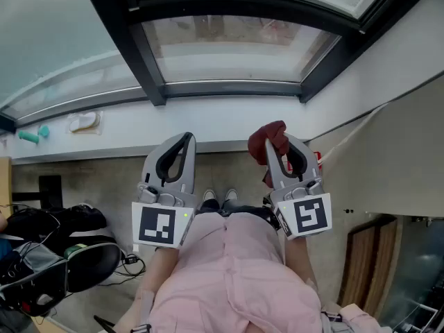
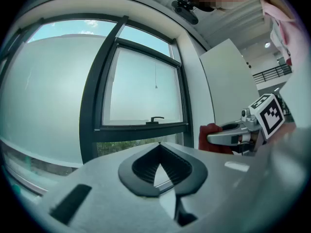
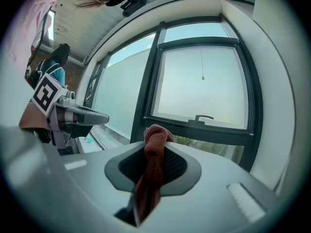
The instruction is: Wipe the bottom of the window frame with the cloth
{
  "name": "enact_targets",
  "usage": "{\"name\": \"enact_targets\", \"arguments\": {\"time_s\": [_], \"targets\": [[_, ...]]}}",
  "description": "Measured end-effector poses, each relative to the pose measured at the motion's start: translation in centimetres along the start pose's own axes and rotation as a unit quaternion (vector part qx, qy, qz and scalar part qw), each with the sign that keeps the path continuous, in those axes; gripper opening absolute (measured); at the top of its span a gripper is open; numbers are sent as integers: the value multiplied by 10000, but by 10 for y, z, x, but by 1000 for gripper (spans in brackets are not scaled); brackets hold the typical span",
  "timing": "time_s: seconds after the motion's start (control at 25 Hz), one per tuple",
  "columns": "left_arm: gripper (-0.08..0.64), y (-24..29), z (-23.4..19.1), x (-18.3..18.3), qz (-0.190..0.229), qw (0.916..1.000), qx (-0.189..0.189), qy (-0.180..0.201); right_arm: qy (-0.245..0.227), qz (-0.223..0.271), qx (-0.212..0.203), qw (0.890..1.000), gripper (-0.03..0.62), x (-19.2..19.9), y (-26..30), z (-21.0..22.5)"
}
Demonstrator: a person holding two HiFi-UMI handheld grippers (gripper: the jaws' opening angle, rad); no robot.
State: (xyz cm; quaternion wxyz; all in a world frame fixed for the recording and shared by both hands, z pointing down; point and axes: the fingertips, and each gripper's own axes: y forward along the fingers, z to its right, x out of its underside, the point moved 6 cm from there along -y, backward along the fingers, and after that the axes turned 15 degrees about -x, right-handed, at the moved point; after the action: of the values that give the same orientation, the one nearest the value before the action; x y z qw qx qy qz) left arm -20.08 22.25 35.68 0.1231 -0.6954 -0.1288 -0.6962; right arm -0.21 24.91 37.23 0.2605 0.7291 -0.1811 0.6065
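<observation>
Closest to you, your pink top point(image 1: 236, 276) fills the bottom of the head view, with both tools held up side by side just beyond it. Your left tool point(image 1: 184, 140) is pressed together at the tips and holds nothing; only a small gap shows lower down between its ribbed pads point(image 2: 144, 165). Your right tool point(image 1: 281, 143) is pinching the dark red cloth point(image 1: 268, 139) — a bunched knot pokes out past the tips and the rest hangs down between the jaws. Past the tools the white sill point(image 1: 208, 120) runs across, with a teal object point(image 1: 29, 136) and a pale item point(image 1: 84, 122) lying on it far to your left. Beyond that is the dark window frame point(image 1: 232, 89) — the cloth is held in the air short of its bottom rail, not touching it. Farther up, a small handle point(image 3: 204, 117) sits on the crossbar.
</observation>
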Motion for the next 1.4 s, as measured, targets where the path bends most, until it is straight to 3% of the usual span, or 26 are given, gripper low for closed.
{"name": "enact_targets", "arguments": {"time_s": [0.2, 0.4, 0.76, 1.08, 1.4], "targets": [[0, -10, -13, 10, -305, 9993, 55, 199, 49, -82, -48, 9999, 66, 2, 5, -12], [0, -10, -18, 13, -270, 9996, 95, 89, 49, -135, -86, 9999, 66, 4, 11, -15], [0, 14, -23, 39, -821, 9965, 137, 39, 404, -404, -148, 9983, 66, 24, 25, -3], [0, 103, -15, 53, -1112, 9936, 65, -188, 628, -268, -311, 9972, 66, 32, 75, 74], [0, 185, 0, 25, -759, 9968, 54, -251, 522, -28, -581, 9969, 67, 18, 118, 146]]}}
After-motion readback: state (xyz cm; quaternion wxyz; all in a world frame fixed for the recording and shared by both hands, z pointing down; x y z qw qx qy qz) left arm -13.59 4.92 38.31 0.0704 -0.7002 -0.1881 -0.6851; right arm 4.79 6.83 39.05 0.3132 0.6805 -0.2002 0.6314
